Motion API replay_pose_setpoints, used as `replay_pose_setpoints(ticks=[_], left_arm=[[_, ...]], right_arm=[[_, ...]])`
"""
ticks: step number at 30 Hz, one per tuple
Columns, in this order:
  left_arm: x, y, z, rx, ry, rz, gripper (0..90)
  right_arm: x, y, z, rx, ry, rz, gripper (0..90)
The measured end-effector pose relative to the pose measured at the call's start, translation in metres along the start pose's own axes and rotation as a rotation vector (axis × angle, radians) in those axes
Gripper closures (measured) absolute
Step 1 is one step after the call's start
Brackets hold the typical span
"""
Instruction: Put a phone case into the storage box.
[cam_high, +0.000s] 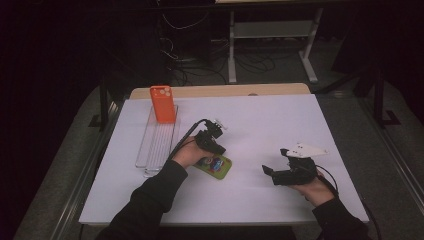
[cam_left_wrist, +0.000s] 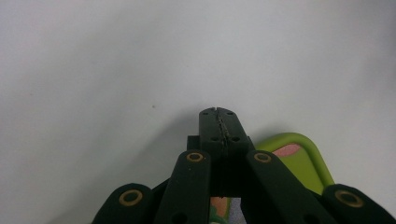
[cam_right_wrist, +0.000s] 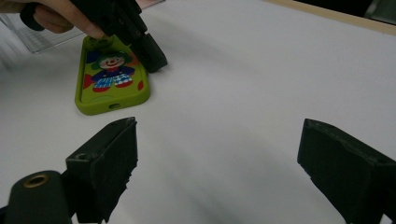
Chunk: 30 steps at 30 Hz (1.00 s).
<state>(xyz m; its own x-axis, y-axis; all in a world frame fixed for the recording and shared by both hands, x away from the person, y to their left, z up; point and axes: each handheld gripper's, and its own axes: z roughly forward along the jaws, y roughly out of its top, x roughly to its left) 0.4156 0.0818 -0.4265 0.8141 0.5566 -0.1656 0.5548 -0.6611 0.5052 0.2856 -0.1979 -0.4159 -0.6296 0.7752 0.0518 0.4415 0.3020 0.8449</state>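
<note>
Here the white table (cam_high: 280, 130) stands in a dark room; left gripper (cam_high: 216, 145) clenched empty, right gripper (cam_high: 274, 172) released

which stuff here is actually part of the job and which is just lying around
In the job:
- green case, flat on the table
- left gripper, shut, tips down beside the case
- right gripper, open, pointed at the case

Lying about:
- orange case, upright in the rack
- clear rack
- white table
</note>
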Motion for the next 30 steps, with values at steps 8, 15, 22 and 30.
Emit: replay_pose_setpoints(ticks=[8, 15, 22, 30], left_arm=[[-0.001, -0.004, -0.035, -0.175, -0.056, 0.021, 63.9], [-0.006, -0.023, -0.067, -0.278, -0.097, 0.065, 40.5], [-0.006, -0.056, -0.097, -0.369, -0.083, 0.121, 27.2], [-0.008, -0.095, -0.119, -0.421, -0.039, 0.131, 10.9]], right_arm=[[0.000, 0.000, 0.001, 0.003, 0.002, -0.008, 10.8], [0.002, 0.001, 0.001, 0.005, 0.008, -0.005, 11.2], [0.006, 0.004, 0.005, 0.017, 0.042, -0.026, 10.9], [0.016, 0.020, 0.020, 0.072, 0.114, -0.085, 9.5]])
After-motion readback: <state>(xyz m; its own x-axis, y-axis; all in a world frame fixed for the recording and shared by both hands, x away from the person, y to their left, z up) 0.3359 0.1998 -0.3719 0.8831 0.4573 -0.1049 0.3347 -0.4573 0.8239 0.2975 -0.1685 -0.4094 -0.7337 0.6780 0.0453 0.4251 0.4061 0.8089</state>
